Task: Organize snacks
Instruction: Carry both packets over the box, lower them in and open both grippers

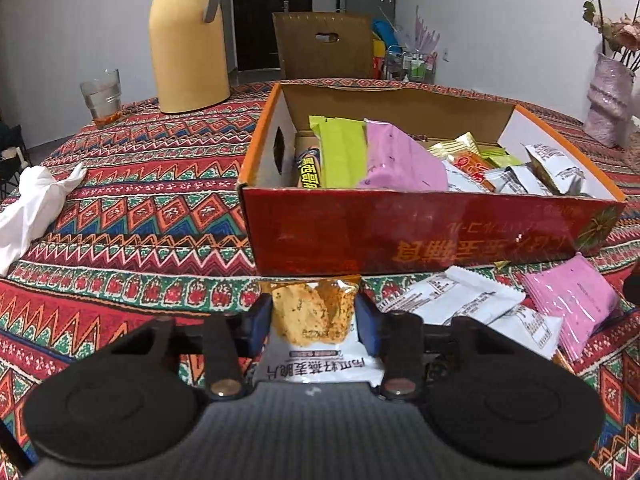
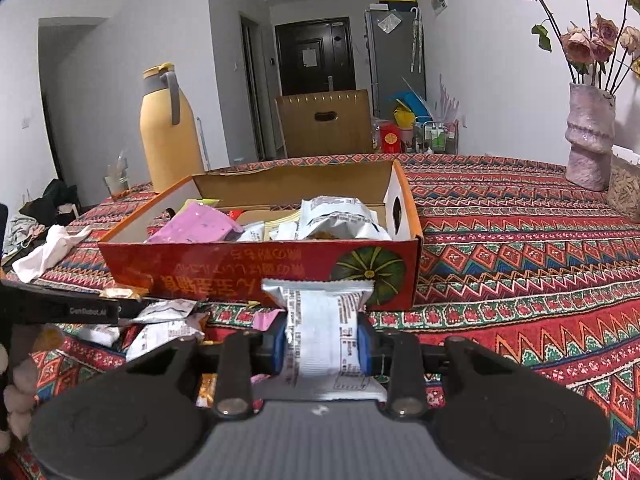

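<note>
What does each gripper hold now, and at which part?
Left gripper: oat-crisp packet, pinched across its side edges. Right gripper: white snack packet, pinched across its side edges.

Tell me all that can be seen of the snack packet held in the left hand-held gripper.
The packet is a small glossy plastic pouch with a clear window at the far end, showing golden, speckled crisps, and a white printed end with dark characters near the camera. It lies lengthwise between the blue pads of the left hand-held gripper, which press on both its sides. Its far end points at the red box, close to the front wall; whether it touches the tablecloth cannot be told.
</note>
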A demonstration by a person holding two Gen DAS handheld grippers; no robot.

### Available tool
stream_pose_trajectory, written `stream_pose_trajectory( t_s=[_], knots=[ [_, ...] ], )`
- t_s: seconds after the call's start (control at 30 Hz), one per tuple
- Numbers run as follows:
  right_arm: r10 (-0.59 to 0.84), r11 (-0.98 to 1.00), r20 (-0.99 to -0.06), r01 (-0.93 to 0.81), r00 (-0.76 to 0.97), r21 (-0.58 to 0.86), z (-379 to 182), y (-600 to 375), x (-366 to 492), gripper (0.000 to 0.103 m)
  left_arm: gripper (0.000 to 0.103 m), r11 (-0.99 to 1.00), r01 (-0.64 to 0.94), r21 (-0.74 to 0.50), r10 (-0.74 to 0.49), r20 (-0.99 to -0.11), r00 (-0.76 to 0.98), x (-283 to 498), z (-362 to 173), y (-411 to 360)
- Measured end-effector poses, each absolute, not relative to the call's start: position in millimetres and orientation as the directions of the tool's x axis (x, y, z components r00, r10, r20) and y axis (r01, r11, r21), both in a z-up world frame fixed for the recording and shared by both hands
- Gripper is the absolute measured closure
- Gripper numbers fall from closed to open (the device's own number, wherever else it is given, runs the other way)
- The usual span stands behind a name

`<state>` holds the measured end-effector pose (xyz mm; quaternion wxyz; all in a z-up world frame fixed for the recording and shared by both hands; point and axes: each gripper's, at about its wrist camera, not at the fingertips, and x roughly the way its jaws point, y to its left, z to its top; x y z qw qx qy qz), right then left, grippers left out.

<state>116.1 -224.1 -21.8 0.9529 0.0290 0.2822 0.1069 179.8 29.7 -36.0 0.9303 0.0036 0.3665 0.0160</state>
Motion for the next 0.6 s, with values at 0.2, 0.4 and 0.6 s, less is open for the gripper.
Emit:
stream_pose_trajectory(
  t_s=[0.2, 0.4, 0.6],
  knots=[
    [0.218, 0.976, -0.53, -0.186, 0.82, 0.113, -22, -223, 112, 0.07, 0.061, 1.0, -0.028, 0.014, 0.03, -0.67, 0.742, 171, -32, 32],
    [0.22, 0.975, -0.525, -0.191, 0.822, 0.109, -20, -221, 108, 0.07, 0.061, 0.999, -0.035, 0.003, 0.028, -0.651, 0.759, 160, -25, 36],
    [0.219, 0.975, -0.514, -0.195, 0.829, 0.102, -16, -220, 104, 0.07, 0.061, 1.0, -0.029, -0.006, 0.019, -0.615, 0.788, 147, -11, 36]
  ],
)
